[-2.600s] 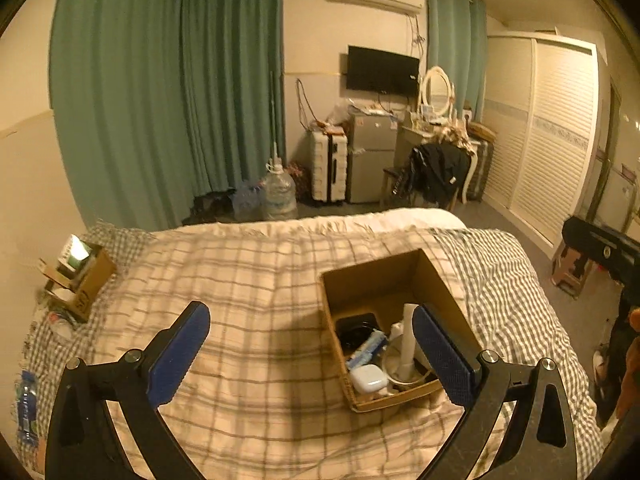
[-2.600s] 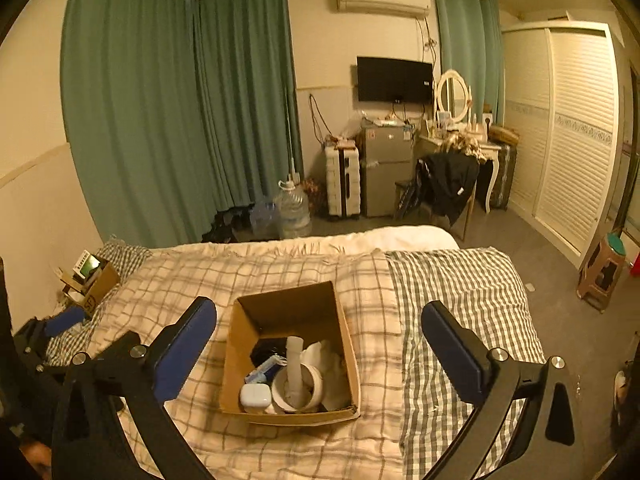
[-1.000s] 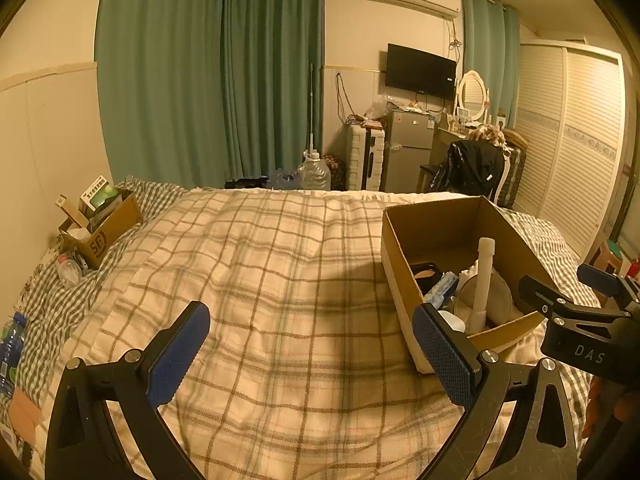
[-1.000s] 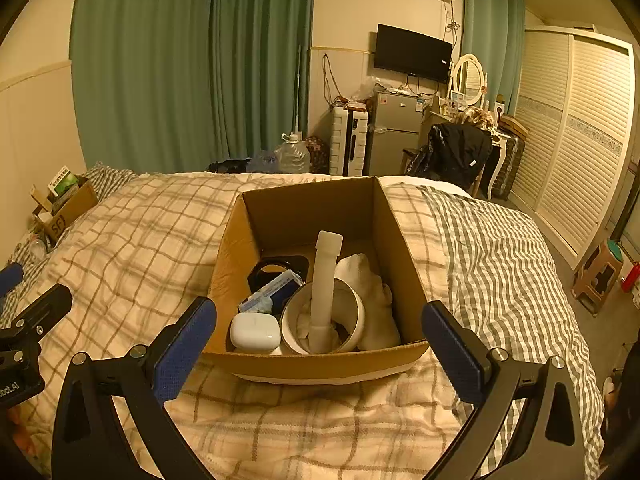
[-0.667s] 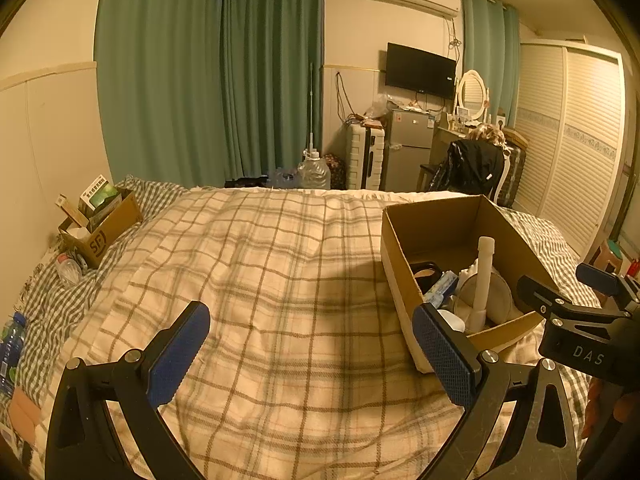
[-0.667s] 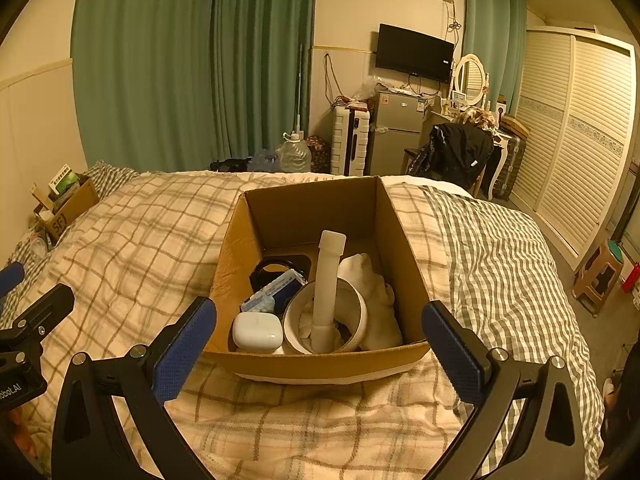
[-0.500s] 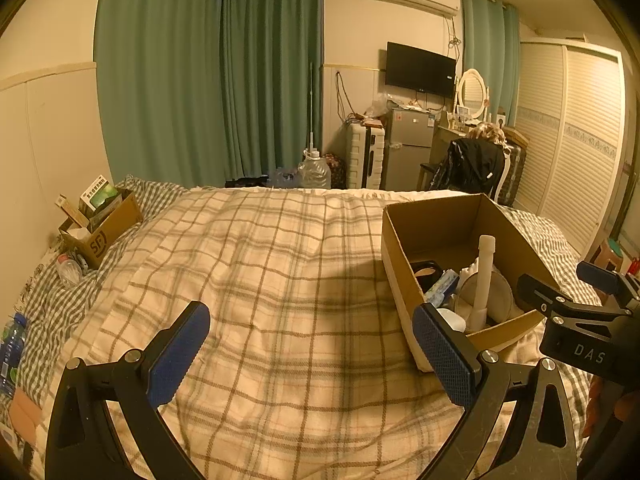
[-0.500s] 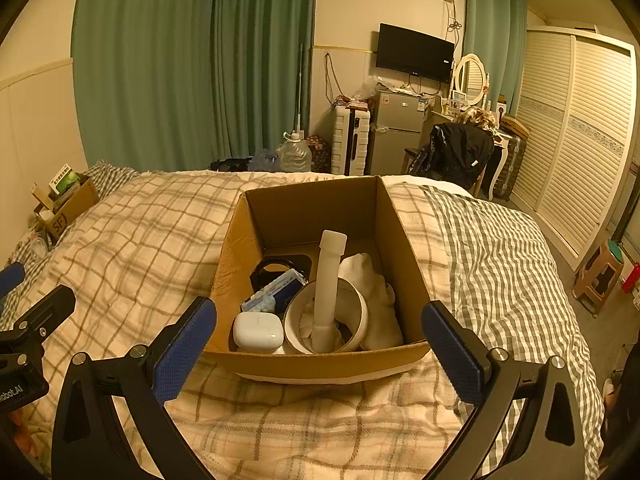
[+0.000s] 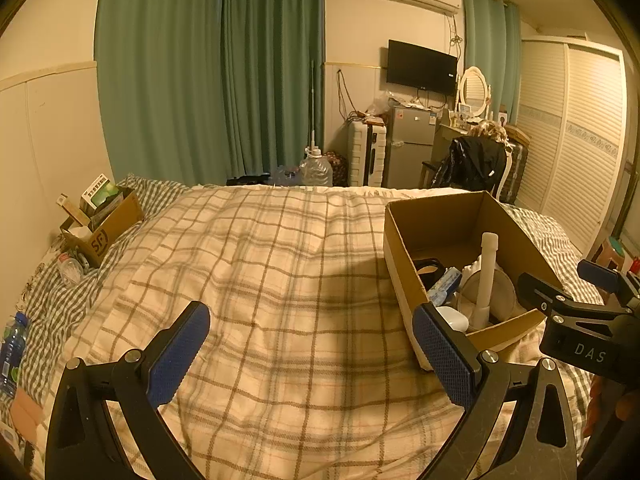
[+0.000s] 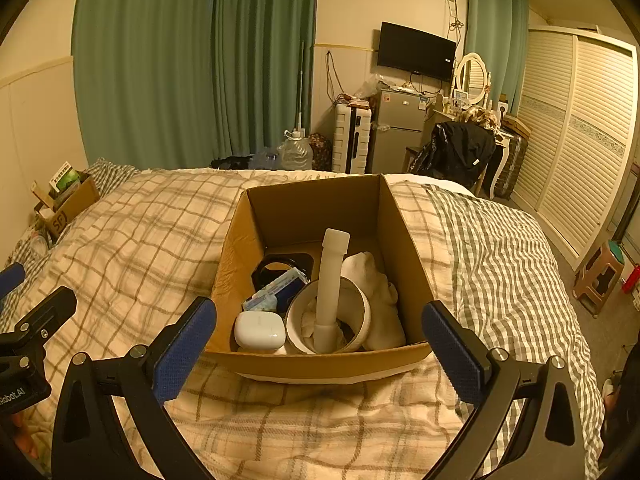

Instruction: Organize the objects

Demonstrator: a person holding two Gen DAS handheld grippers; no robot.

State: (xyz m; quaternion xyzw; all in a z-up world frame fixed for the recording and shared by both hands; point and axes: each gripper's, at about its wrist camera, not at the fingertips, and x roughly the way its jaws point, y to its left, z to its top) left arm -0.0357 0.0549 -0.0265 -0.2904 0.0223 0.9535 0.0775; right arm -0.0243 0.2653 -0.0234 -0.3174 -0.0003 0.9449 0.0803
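An open cardboard box (image 10: 304, 212) sits on the checked bed. It holds a white earbud case (image 10: 259, 330), a white tape roll (image 10: 298, 322) with a white tube (image 10: 332, 280) standing in it, a white cloth (image 10: 374, 284), a blue-and-white packet (image 10: 280, 286) and a black item (image 10: 280, 264). My right gripper (image 10: 320, 344) is open and empty, just in front of the box's near wall. My left gripper (image 9: 310, 348) is open and empty over the bare blanket, with the box (image 9: 440, 220) to its right.
A smaller cardboard box (image 9: 108, 228) with packets stands at the bed's far left, a plastic bottle (image 9: 10, 354) near it. Beyond the bed are a water jug (image 10: 296, 154), suitcase, fridge, chair with a black jacket (image 10: 456, 152) and wardrobe. A stool (image 10: 600, 276) stands on the right.
Since 2.6 s ago both grippers have come down and closer to the bed and box. In the last second almost nothing has moved.
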